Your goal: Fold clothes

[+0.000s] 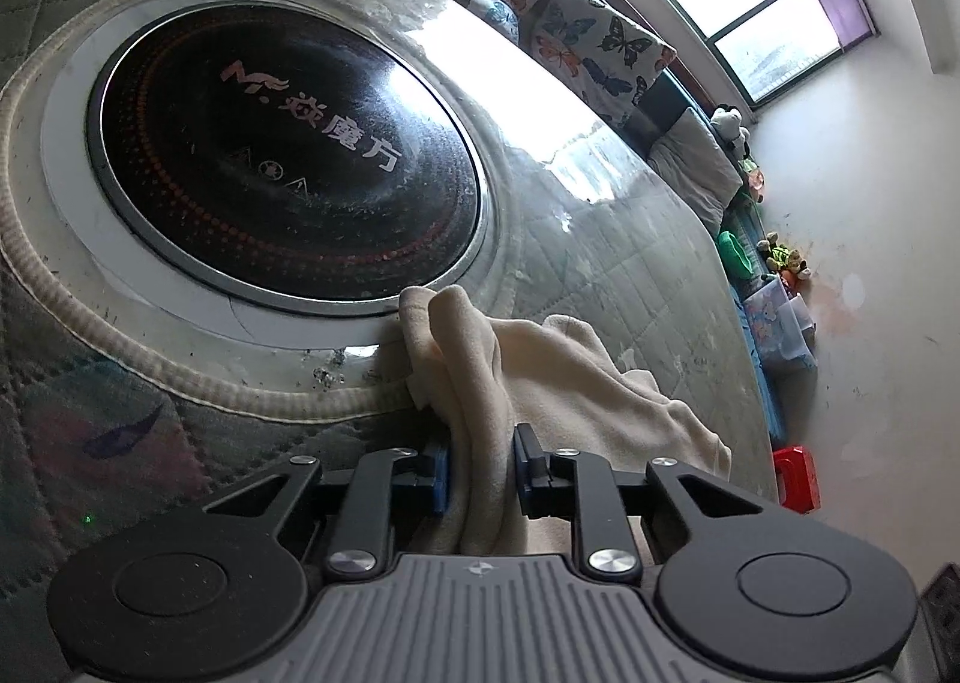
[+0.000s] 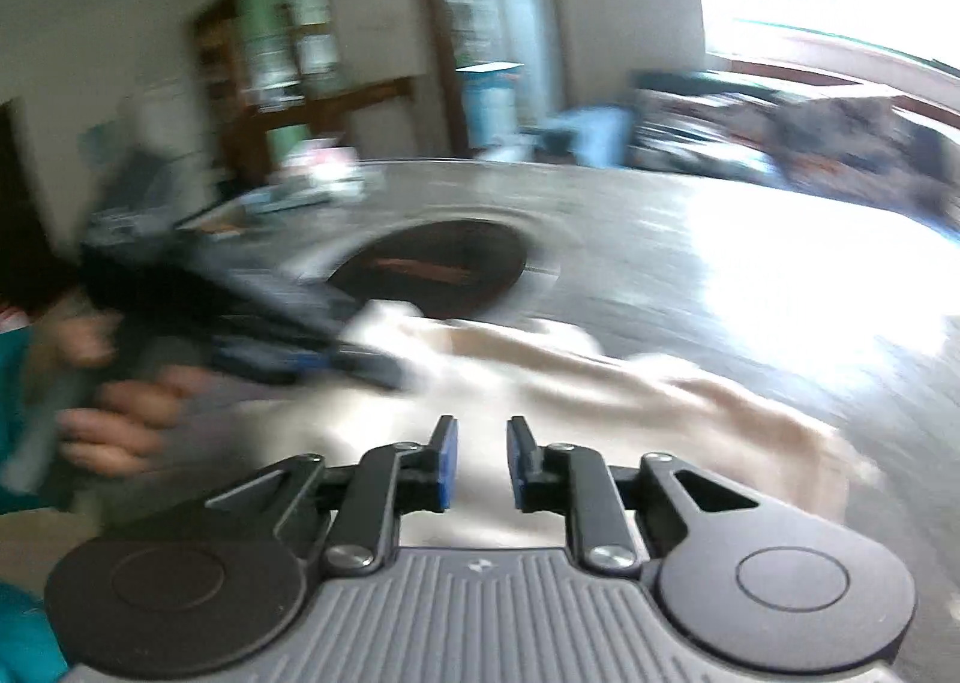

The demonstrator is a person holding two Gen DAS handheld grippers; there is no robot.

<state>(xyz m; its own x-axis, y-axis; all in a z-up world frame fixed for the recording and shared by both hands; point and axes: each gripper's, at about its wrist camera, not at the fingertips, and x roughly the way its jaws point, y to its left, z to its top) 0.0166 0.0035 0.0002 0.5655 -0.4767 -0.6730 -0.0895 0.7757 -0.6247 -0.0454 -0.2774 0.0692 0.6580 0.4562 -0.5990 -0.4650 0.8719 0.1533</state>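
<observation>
A cream garment (image 1: 570,371) lies bunched on the round table (image 1: 600,227), just in front of the black hob set into its middle. My left gripper (image 1: 483,467) is shut on a thick fold of it; the cloth fills the gap between the blue pads. The blurred right wrist view shows the same garment (image 2: 600,377) spread across the table, with the left gripper (image 2: 360,359) biting its left end and a person's hand (image 2: 114,419) behind it. My right gripper (image 2: 483,461) hangs over the garment's near edge, open, with nothing caught between its pads.
The round black hob (image 1: 288,155) has a white and rope-edged rim. A bench with butterfly cushions (image 1: 576,35) runs under the window beyond the table. Soft toys (image 1: 780,257) and a red stool (image 1: 795,479) sit by the wall at right.
</observation>
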